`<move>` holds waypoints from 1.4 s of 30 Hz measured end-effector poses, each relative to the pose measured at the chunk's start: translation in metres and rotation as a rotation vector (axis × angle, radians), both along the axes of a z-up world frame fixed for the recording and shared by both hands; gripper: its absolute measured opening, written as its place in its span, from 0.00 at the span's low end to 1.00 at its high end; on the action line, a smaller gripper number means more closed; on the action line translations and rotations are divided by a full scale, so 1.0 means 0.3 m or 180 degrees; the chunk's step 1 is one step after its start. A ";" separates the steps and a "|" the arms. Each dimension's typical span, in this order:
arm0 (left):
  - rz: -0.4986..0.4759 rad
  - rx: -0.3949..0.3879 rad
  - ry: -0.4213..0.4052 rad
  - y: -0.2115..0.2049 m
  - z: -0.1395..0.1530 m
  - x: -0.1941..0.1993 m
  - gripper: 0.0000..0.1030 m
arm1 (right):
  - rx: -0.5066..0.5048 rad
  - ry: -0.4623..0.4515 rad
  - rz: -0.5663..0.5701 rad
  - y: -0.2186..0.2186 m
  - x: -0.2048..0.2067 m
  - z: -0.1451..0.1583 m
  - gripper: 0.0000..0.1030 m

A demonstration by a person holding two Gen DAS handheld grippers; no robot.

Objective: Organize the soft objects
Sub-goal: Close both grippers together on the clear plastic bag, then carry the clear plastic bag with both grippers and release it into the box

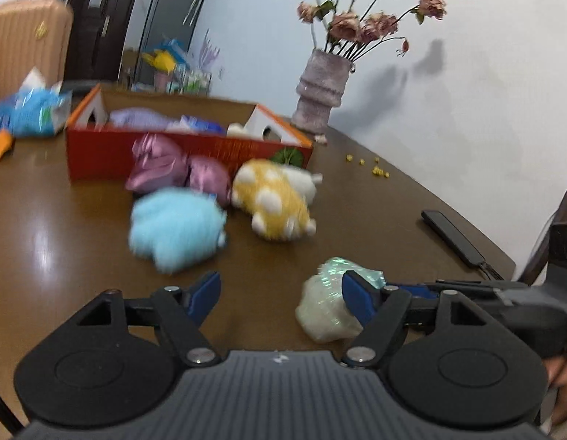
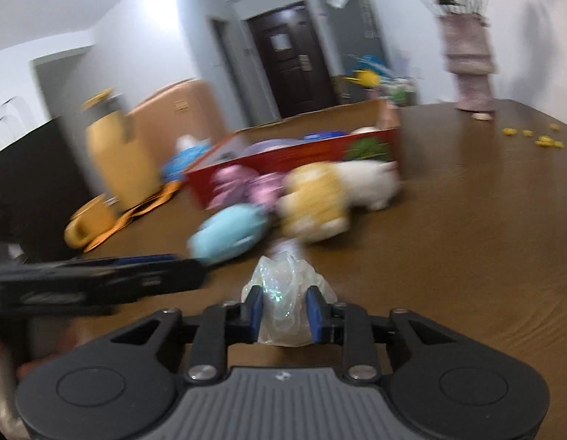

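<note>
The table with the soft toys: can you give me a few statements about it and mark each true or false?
1. The right gripper has its blue pads on either side of the shiny pale bag. True.
2. The left gripper is clamped on the blue fluffy toy. False: it is open, with nothing between its pads; the toy lies ahead of it on the table.
3. The red box is empty. False: soft things already lie inside it.
4. The yellow and white plush lies in front of the red box, outside it. True.
5. A vase of flowers stands on the table by the wall. True.
</note>
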State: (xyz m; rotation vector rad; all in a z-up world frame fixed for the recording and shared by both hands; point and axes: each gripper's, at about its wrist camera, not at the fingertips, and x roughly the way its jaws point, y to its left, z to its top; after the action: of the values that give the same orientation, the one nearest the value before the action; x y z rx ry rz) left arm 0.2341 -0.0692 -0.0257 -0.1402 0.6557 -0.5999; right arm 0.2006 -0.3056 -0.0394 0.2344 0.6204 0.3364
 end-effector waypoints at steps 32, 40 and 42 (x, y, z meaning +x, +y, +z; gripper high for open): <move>0.0155 -0.0646 0.0859 0.030 -0.119 0.119 0.03 | 0.1187 0.0547 -0.0190 -0.078 0.157 -0.140 0.07; 0.0137 -0.0787 0.0420 0.092 -0.022 0.166 0.65 | 0.1090 0.0314 0.0113 -0.074 0.184 -0.035 0.05; 0.0227 -0.0834 0.0547 0.106 -0.034 0.205 0.72 | 0.0977 0.0338 0.0192 -0.069 0.199 -0.019 0.05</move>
State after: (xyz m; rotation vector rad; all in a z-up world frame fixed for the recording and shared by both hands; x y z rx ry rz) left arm 0.2955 -0.0374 -0.0360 -0.4621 0.7330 -0.6074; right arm 0.2602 -0.3263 -0.0451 0.5311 0.6803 0.4800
